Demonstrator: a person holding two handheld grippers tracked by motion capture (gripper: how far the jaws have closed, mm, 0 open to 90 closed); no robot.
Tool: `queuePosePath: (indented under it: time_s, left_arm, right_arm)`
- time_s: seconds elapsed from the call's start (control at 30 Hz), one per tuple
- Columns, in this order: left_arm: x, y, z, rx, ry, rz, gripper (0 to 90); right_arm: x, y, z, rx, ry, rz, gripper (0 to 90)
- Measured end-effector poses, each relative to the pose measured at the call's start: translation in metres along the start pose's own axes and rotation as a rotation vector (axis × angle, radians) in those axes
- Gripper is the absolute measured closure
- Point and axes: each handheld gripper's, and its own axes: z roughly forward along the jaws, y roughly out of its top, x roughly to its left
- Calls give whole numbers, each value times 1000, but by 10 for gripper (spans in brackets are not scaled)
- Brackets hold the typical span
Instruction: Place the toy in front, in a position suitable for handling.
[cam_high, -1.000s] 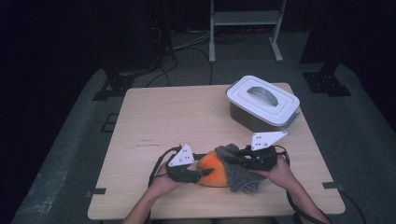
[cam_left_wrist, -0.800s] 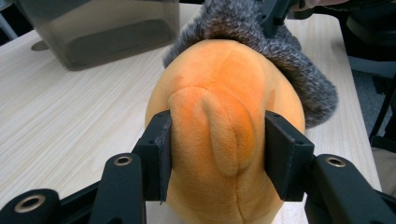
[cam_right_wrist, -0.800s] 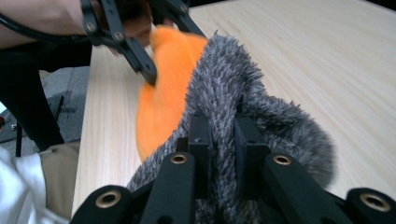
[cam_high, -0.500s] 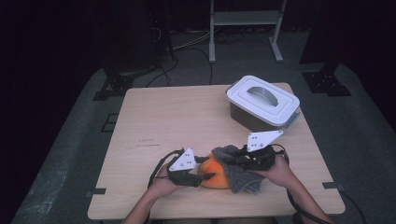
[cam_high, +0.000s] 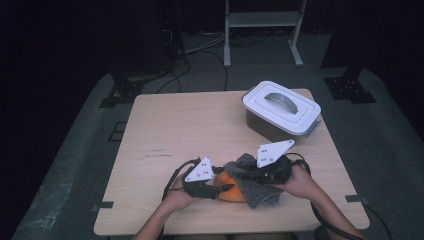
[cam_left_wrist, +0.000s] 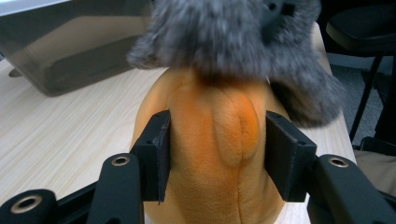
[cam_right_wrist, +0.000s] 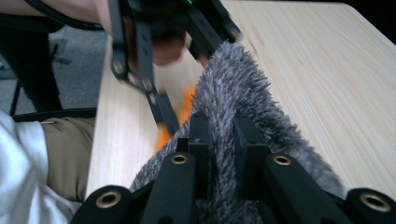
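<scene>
The tabletop (cam_high: 200, 125) is light wood and carries every item. A box (cam_high: 281, 111) with a white lid and grey handle stands at its far right; all positions below are given relative to this box.

The grey fur cloth (cam_high: 255, 185) lies well nearer the person than the box, close to the near edge and slightly left of the box. It drapes over the orange plush (cam_high: 231, 181), which rests on the tabletop touching the cloth's left side. In the left gripper view the cloth (cam_left_wrist: 233, 42) covers the top of the plush (cam_left_wrist: 210, 154), with the box (cam_left_wrist: 70, 42) visible behind at upper left.

The right hand-held gripper (cam_high: 250, 172) sits on the near side of the box, above the cloth. In the right gripper view, the right hand-held gripper (cam_right_wrist: 219, 135) is clenched on a fold of the cloth (cam_right_wrist: 243, 93), the jaws pressed against the fur on both sides.

The left hand-held gripper (cam_high: 227, 187) sits farther left of the box than the right one. In the left gripper view, the left hand-held gripper (cam_left_wrist: 217, 140) grasps the plush, one jaw touching each flank.
</scene>
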Motion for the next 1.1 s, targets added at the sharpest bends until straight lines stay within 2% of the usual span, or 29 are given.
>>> queuePosePath:
  time_s: [0.1, 0.2, 0.4, 0.47, 0.5, 0.57, 0.63, 0.7, 0.77, 0.8, 0.9, 0.97, 1.1]
  left_arm:
    - [1, -2, -2, 10, 7, 5, 467]
    - [3, -6, -5, 18, 6, 0, 473]
    - [11, -14, -12, 21, -10, -38, 469]
    - [13, -13, -12, 31, -19, -45, 429]
    - [14, -11, -12, 36, -21, -52, 379]
    - [16, -8, -13, 31, -33, -89, 267]
    - [16, -6, -12, 23, -48, -110, 218]
    - [15, -6, -9, 39, -56, -117, 185]
    - [14, -7, -7, 61, -58, -99, 203]
    - [12, -8, -8, 62, -38, -79, 263]
    - [11, -8, -11, 60, -6, -55, 402]
    - [10, -9, -11, 53, 5, -48, 445]
    - [11, -9, -11, 58, -4, -46, 454]
  right_arm:
    - [1, 5, 9, 26, 12, -20, 789]
    - [-7, -4, 7, 19, 9, 13, 789]
    - [-20, -41, -4, -28, -24, 162, 787]
    - [-19, -48, -3, -50, -12, 187, 787]
    - [-18, -49, -1, -58, -8, 189, 788]
    - [-15, -49, 3, -68, -5, 182, 789]
    - [-12, -47, 7, -75, 8, 170, 790]
    - [-8, -42, 11, -78, 19, 152, 790]
    - [-4, -35, 14, -74, 32, 127, 789]
    - [-3, -32, 15, -75, 32, 115, 788]
    - [-4, -26, 13, -85, 20, 111, 789]
    - [-7, -28, 12, -94, 23, 123, 789]
    - [-12, -41, 10, -121, 38, 174, 790]
